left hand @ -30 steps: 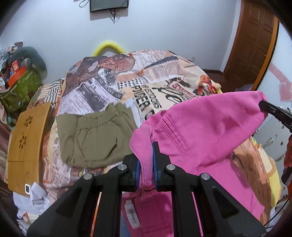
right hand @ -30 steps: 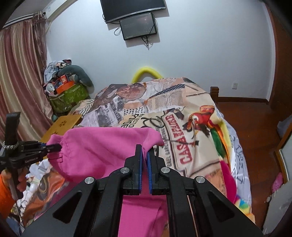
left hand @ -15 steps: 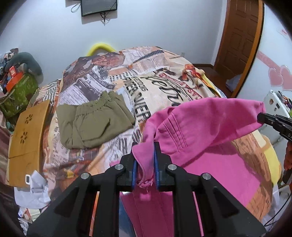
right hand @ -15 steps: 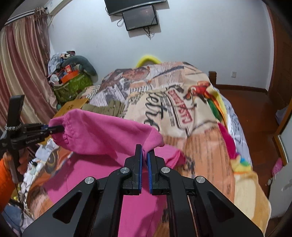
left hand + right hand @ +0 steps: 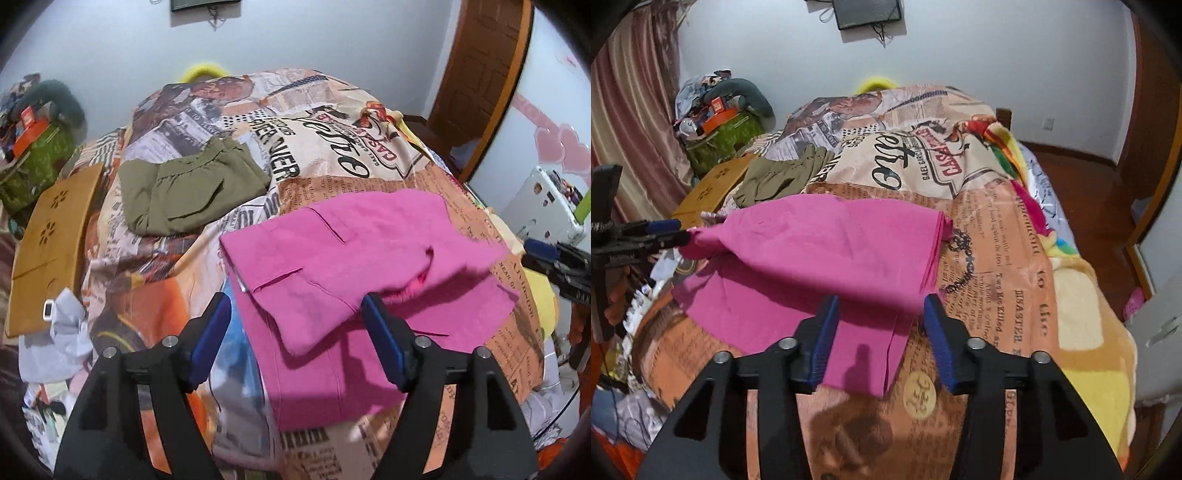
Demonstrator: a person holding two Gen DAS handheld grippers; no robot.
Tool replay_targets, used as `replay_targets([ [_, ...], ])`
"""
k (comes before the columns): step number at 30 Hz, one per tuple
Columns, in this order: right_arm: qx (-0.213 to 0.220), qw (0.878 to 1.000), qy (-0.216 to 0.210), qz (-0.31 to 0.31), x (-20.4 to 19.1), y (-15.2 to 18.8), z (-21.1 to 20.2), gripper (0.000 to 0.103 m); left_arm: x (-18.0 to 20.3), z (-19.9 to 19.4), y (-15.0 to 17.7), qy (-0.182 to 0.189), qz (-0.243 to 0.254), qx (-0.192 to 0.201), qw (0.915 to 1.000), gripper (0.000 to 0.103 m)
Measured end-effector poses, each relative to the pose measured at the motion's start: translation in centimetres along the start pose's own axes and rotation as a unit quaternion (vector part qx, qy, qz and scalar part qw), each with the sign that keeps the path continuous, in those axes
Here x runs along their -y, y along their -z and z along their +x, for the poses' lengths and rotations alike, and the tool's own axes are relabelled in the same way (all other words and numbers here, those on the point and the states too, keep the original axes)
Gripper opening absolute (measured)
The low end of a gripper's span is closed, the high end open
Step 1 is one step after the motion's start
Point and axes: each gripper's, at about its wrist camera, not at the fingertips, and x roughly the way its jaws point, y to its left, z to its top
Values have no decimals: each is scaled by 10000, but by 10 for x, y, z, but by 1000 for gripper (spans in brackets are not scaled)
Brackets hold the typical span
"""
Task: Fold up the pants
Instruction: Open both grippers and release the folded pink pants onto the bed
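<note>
1. Newsprint-patterned bedspread (image 5: 332,158) covers the bed that fills both of my views, with a white wall behind it
2. On it lie the pink pants (image 5: 354,258), doubled over on themselves near the foot of the bed, pocket slits facing up in my left view
3. My left tongs (image 5: 299,332) are spread wide, blue pads on either side of the folded near edge of the pants, gripping nothing
4. My right tongs (image 5: 881,328) are likewise released, jaws parted just in front of the pants' (image 5: 820,251) lower edge
5. From the right view the left tongs' tip (image 5: 665,230) sits at the far corner of the upper pink layer; whether it touches the cloth I can't quite tell, as that corner is blurred
6. Folded olive shorts (image 5: 188,192) rest further up the bed, well apart from the pink pants
7. Beside the bed's left side stands a wooden board (image 5: 48,236) with flower cut-outs
</note>
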Motion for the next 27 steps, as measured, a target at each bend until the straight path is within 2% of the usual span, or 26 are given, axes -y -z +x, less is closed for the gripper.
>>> replay_targets([
  [4,44,10000,-62,-45,-6,2,-7,49,-1,-12,-1,-148,-137,142,9997,78],
  [9,29,9993,-271,-242,-22,-5,-1,50,13,-13,-4,-124,43,161,9998,84],
  [20,-555,9939,-581,-759,-55,0,41,51,53,30,13,79,741,-581,9955,85],
  [27,-840,9896,-701,-934,-66,1,58,51,62,45,22,56,1059,-756,9915,86],
])
